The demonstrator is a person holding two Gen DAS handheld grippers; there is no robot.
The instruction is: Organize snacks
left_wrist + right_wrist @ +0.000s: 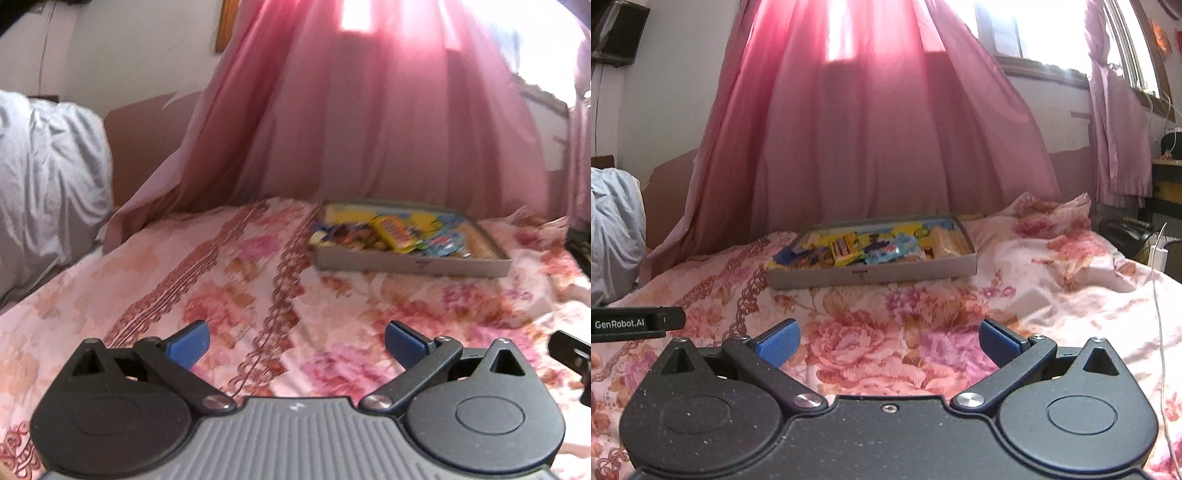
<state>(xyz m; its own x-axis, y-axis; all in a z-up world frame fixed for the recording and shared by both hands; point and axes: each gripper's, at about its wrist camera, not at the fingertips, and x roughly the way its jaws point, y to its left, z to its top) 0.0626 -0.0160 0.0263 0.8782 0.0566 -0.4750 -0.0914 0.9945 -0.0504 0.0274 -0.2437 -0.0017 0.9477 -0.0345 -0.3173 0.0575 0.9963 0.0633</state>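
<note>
Shallow cardboard box (871, 275) holds glossy, perhaps foil, snack packets (846, 251).

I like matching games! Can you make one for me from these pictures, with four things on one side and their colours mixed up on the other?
Things:
1. curtain
2. box with the snacks
3. pads on the tongs
4. pillow

Colours:
A. blue
B. white
C. pink
D. grey

Right pairs: 1-C, 2-D, 3-A, 4-B
</note>
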